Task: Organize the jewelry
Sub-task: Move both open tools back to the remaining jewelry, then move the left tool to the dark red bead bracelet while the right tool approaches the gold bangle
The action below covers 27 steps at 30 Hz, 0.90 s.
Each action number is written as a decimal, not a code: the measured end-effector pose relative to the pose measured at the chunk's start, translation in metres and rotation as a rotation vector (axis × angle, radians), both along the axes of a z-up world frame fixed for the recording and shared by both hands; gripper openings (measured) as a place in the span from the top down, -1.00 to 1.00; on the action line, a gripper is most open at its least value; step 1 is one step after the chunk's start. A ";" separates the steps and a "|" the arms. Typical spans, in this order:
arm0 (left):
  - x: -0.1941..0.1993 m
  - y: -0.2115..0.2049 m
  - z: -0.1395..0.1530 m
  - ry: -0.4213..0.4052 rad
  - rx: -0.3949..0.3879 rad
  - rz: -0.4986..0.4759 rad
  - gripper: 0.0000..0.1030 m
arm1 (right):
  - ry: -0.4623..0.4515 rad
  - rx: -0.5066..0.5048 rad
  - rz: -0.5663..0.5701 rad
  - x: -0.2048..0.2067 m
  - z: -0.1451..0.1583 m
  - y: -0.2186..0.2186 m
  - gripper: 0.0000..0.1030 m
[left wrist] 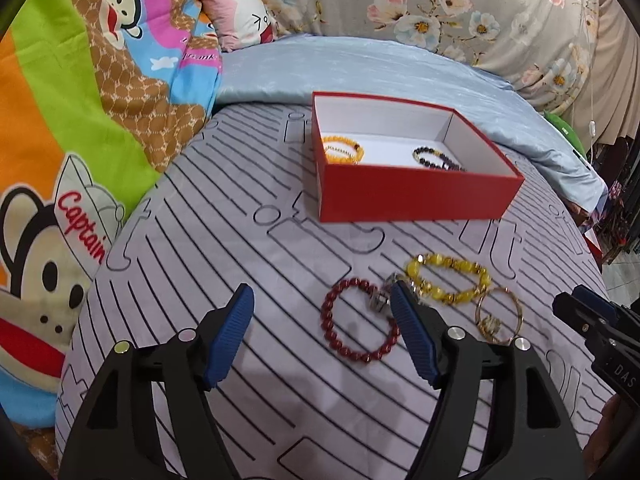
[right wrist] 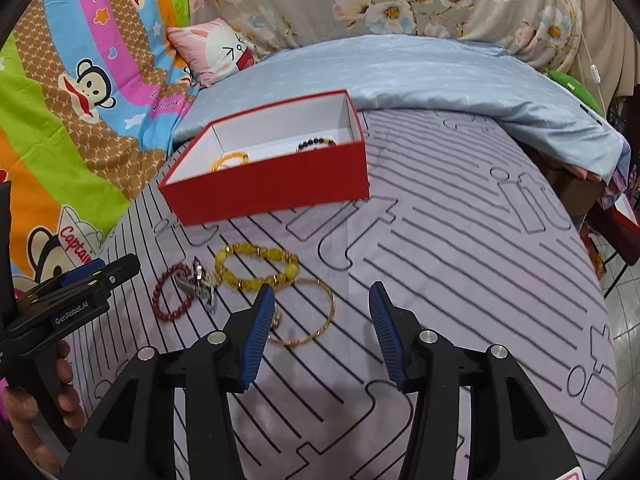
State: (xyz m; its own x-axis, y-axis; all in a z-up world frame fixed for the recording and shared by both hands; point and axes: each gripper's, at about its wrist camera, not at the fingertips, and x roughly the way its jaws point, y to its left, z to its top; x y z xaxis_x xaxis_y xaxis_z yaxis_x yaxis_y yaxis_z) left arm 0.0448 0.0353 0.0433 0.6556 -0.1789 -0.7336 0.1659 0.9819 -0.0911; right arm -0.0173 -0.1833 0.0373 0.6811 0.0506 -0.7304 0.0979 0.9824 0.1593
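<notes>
Both grippers were over the striped bedsheet (left wrist: 248, 264), tilted down, jaws apart with nothing between the pads. Left gripper (left wrist: 322, 304) stood wide, its right finger's tip just in front of the silver charm piece (left wrist: 380, 300) beside the red bead bracelet (left wrist: 358, 320). Right gripper (right wrist: 322, 300) stood narrower, its left finger (right wrist: 258, 332) overlapping the thin gold bangle (right wrist: 316, 312). Yellow bead bracelet (right wrist: 258, 268) lay between the red one and the bangle, touching or overlapping both. Red box (left wrist: 408, 196) sat further back, open, with a yellow bracelet (left wrist: 344, 150) and a dark bead bracelet (left wrist: 434, 157) already inside, well apart
</notes>
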 end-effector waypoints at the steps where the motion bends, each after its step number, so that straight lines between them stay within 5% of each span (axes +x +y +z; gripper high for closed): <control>1: -0.003 0.001 -0.003 0.005 -0.004 0.000 -0.35 | 0.009 0.004 0.002 -0.001 -0.004 0.001 0.06; 15: -0.013 0.003 -0.037 0.070 -0.013 0.008 -0.42 | 0.064 -0.001 0.022 -0.003 -0.031 0.016 0.06; 27: -0.004 -0.014 -0.027 0.051 -0.056 -0.045 -0.50 | 0.071 0.011 0.020 0.002 -0.035 0.014 0.06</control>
